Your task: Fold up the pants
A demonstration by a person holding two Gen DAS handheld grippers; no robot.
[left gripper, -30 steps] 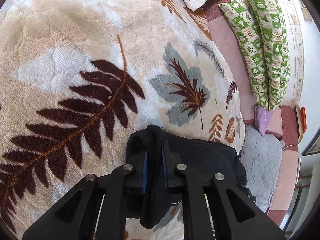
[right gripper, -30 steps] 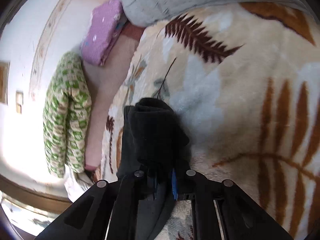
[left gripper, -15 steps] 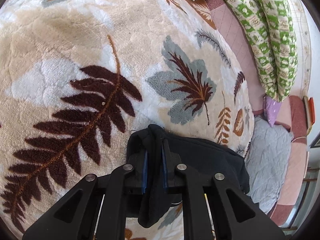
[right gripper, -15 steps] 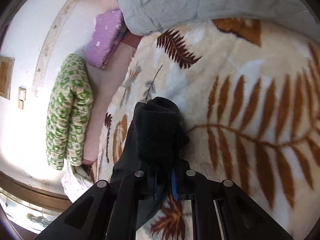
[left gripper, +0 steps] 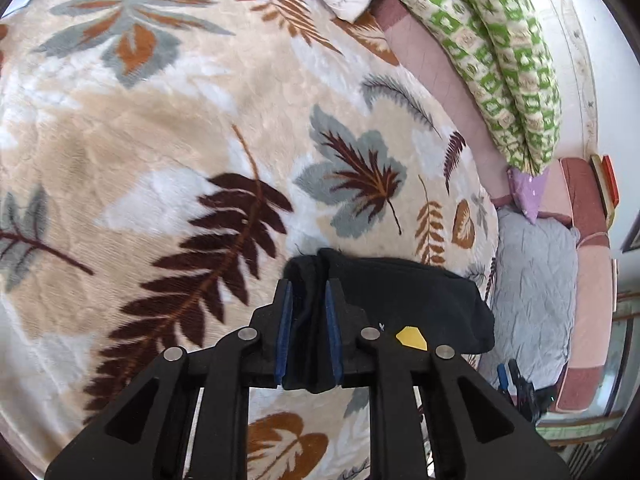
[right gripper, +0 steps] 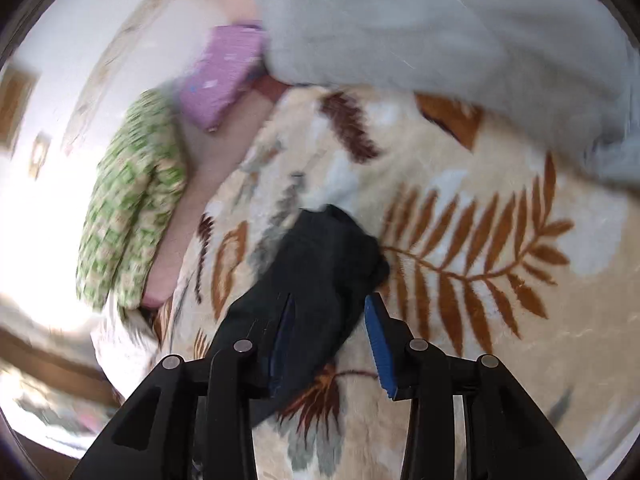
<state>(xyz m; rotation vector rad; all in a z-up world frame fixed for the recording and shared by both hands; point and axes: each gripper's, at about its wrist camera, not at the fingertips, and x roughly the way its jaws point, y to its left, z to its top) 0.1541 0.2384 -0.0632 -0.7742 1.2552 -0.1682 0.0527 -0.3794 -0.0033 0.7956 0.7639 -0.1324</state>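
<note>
Left gripper (left gripper: 308,312), black with blue pads, has its jaws nearly closed on a bunched fold of the black fabric pants (left gripper: 404,300); cloth fills the narrow gap between the pads and pokes out past the fingertips. From that pinch the pants spread rightward as a flat dark slab on the beige plush blanket printed with brown and grey leaves (left gripper: 160,128), reaching toward the blanket's right edge beside a crumpled grey quilt (left gripper: 532,280). A small yellow tag (left gripper: 411,337) shows on the gripper body.

Right gripper (right gripper: 330,332) has its jaws spread wide: the left pad touches or lies against the pants (right gripper: 320,264), the right pad stands clear of the cloth over the blanket (right gripper: 500,340). That view is motion-blurred. Beyond the blanket's far edge lie a green-and-cream checked bolster pillow (left gripper: 508,64) and a small lilac cushion (right gripper: 218,80).
</note>
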